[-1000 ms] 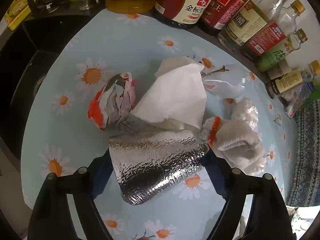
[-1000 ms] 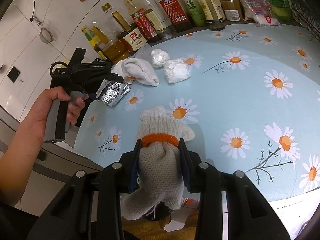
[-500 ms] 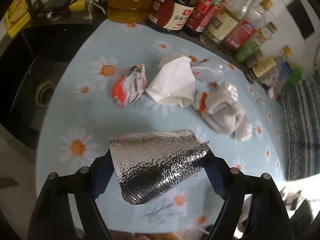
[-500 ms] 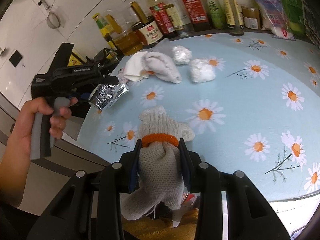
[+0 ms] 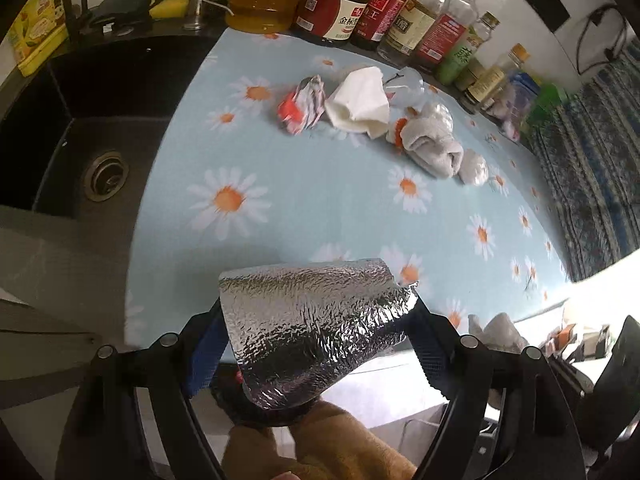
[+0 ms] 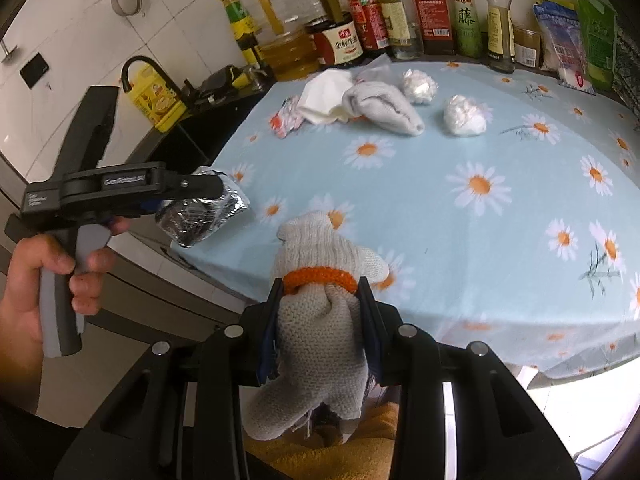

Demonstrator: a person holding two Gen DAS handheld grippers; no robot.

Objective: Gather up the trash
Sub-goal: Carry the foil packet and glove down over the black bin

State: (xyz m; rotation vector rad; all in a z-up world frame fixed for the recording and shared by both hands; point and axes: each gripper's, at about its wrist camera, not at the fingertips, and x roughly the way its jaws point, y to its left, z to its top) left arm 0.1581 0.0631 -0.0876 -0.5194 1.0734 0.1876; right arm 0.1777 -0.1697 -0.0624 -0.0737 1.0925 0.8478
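My left gripper (image 5: 316, 332) is shut on a crumpled silver foil wrapper (image 5: 316, 320) and holds it in the air over the near edge of the daisy-print table (image 5: 320, 200); the foil wrapper also shows in the right wrist view (image 6: 204, 212). My right gripper (image 6: 320, 312) is shut on a grey knit glove with an orange cuff (image 6: 320, 280), held just off the table's front edge. On the table lie a red-and-white wrapper (image 5: 302, 104), a white tissue (image 5: 360, 104), a second grey glove (image 5: 432, 140) and two white crumpled balls (image 6: 466, 116).
A row of sauce and oil bottles (image 5: 360, 12) lines the table's far edge. A black sink (image 5: 80, 128) sits to the left. Packets (image 6: 576, 40) stand at the far right. The floor lies below the front edge.
My left gripper has lifted the foil wrapper off the table and pulled back toward the front edge. The right gripper has drawn back slightly with the glove.
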